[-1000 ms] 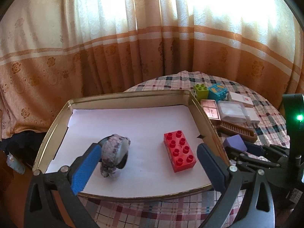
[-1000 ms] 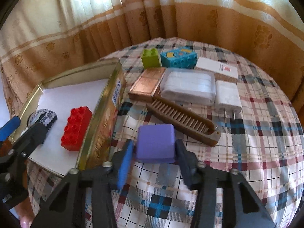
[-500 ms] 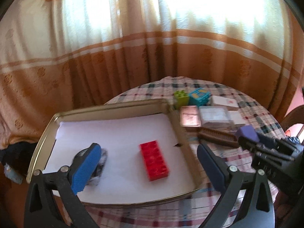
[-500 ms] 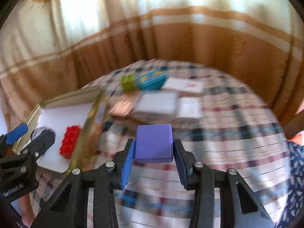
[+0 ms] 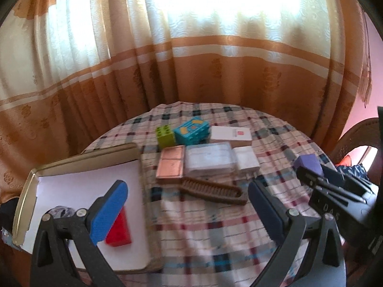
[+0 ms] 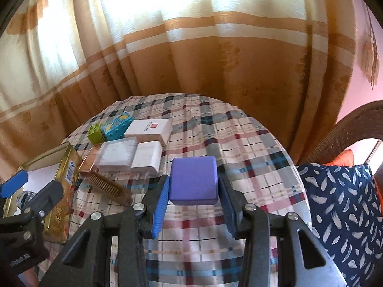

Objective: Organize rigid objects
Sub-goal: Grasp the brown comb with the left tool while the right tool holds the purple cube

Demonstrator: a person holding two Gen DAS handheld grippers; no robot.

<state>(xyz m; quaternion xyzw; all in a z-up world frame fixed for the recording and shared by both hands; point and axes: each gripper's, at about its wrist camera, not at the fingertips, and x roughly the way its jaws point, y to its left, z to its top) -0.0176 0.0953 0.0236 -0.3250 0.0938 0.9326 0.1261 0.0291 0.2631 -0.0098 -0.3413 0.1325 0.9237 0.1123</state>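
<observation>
- The tin tray [image 5: 83, 160], lined with white paper [image 5: 79, 186], sits at the table's left edge; the landmark here.
- Inside the tray: a red brick [image 5: 119, 229] and a patterned grey lump [image 5: 61, 211] left of it.
- Right of the tray, on the plaid cloth [image 5: 215, 234]: copper box [image 5: 171, 166], clear case [image 5: 209, 160], white charger [image 5: 246, 159], brown comb [image 5: 213, 191].
- Beyond them: green brick [image 5: 164, 136], blue brick [image 5: 192, 132], white box [image 5: 231, 134].
- The right gripper [image 6: 194, 205] clamps a purple cube [image 6: 194, 180], raised above the cloth, well right of the tray.
- The left gripper [image 5: 189, 205] is spread wide and holds nothing, over the tray's right rim.
</observation>
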